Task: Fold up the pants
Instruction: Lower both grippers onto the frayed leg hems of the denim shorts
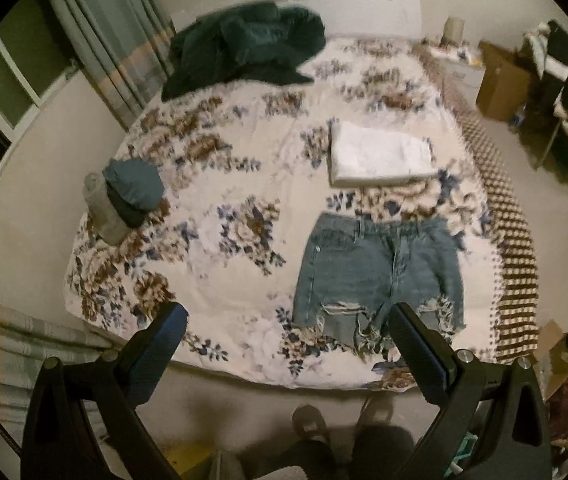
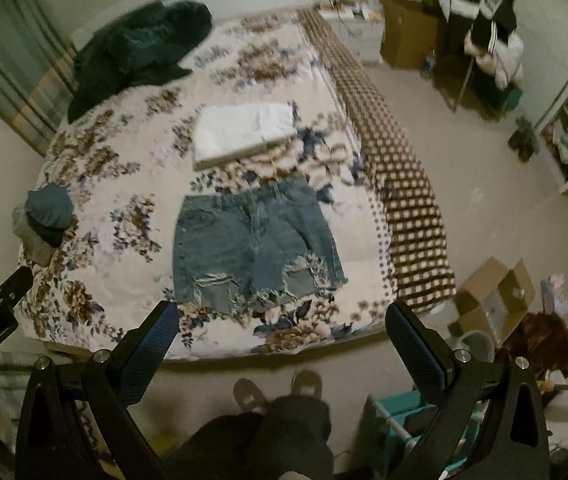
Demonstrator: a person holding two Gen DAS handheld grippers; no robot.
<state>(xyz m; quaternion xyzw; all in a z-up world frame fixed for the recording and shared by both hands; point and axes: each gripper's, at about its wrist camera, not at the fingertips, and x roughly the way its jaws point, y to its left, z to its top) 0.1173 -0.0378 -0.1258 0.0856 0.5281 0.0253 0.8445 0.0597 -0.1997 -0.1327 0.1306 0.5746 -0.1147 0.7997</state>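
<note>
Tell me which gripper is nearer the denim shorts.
Marginally the right gripper, open, centred over the denim shorts hem. The left gripper, open, sits toward their left side. Neither touches.

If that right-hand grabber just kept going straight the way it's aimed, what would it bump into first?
Most likely the denim shorts, spread flat on the floral bedspread. The right gripper hangs above the bed's near edge, jaws wide apart, with nothing visible between it and the shorts' frayed hems. Depth is hard to judge through the fisheye.

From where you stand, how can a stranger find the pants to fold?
Look at the bed with the floral cover. Near its foot edge, just before a folded white cloth, lie the denim shorts, spread flat. Only they are blue denim with frayed, ripped hems.
</note>
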